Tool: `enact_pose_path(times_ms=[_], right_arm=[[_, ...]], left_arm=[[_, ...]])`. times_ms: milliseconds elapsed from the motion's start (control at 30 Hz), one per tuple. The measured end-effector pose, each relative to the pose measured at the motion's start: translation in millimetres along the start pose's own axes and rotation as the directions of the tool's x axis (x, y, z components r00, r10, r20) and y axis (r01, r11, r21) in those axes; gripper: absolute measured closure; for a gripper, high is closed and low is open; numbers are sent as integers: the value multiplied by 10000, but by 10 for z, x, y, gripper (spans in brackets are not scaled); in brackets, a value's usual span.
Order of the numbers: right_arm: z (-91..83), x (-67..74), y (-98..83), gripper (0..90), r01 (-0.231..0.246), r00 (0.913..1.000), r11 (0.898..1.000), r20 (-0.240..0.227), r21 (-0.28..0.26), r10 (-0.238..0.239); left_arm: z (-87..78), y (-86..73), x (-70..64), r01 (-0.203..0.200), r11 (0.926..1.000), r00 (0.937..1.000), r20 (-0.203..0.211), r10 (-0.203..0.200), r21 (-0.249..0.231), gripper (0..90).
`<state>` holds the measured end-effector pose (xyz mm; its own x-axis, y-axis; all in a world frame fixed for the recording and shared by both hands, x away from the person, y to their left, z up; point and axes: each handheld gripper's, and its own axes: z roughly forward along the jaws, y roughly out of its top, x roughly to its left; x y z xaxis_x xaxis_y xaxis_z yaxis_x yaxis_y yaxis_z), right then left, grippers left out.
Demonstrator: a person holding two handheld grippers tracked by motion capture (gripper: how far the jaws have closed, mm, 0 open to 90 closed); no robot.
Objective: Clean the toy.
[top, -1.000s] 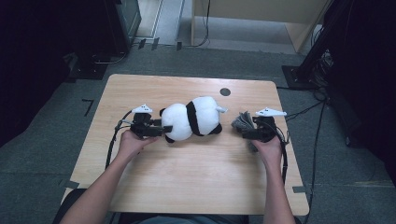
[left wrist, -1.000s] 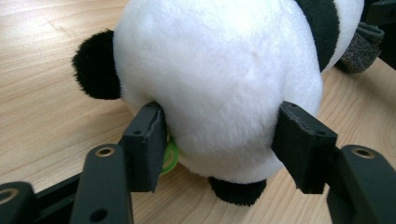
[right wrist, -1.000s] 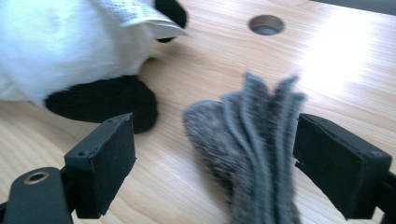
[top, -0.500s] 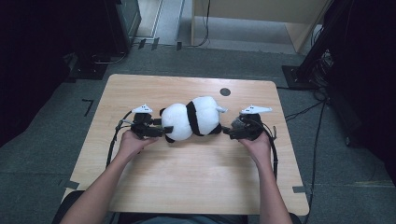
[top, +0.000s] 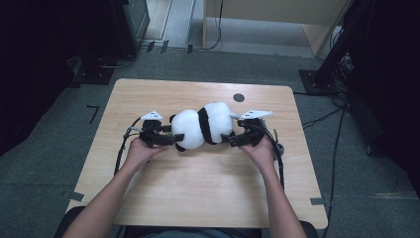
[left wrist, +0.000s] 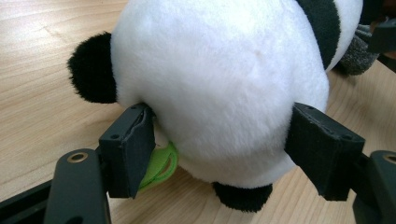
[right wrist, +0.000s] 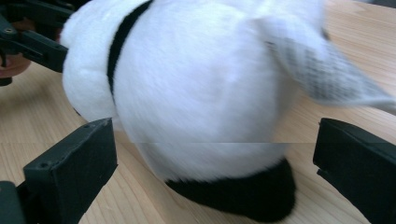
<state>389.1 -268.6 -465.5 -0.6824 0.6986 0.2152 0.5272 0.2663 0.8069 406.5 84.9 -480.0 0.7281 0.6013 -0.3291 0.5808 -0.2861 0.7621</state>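
High view, panda plush toy (top: 204, 125) lying mid-worktop (top: 208, 188), your left gripper (top: 166, 139) pressing its head, fingers just easing wider, your right gripper (top: 229, 140) spread wide, straddling its rear.

1. A stuffed panda (top: 204, 126) lies on its side across the middle of the wooden table (top: 208, 193), head to the left.
2. My left gripper (top: 171, 137) is at the panda's head end; its jaws have just been opening, with the head between them.
3. My right gripper (top: 229, 140) meets the rear end from the right, jaws spread wide around it.
4. A small dark round spot (top: 238, 97) sits on the far side of the table.
5. Cables (top: 280, 157) trail back from both grippers.
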Motion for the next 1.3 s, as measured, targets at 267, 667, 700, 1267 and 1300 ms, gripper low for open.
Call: enact_pose_path(times_ms=[267, 667, 700, 1267, 1300], right_arm=[[270, 4, -34, 0, -2, 9999, 9998, -134, 180, 4], [411, 74, -33, 194, 648, 9879, 9972, 1385, 366, -692], [400, 66, -29, 238, 466, 9895, 9984, 1351, 329, -506], [-144, -42, 164, 340, 592, 9972, 9980, -433, -232, -602], [-157, -25, 164, 340, 792, 9948, 9966, -625, -246, -806]], left_arm=[[33, 0, -56, 177, 9997, 9997, 151, -180, 172, 275], [70, 6, -130, 192, 9998, 9997, 149, -191, -42, 274], [70, 7, -139, 141, 9999, 9998, 117, -141, -64, 274], [-406, 129, -93, -899, 9922, 9884, 1150, 996, -868, 312], [-402, 123, -112, -1059, 9905, 9837, 1364, 1172, -879, 310]])
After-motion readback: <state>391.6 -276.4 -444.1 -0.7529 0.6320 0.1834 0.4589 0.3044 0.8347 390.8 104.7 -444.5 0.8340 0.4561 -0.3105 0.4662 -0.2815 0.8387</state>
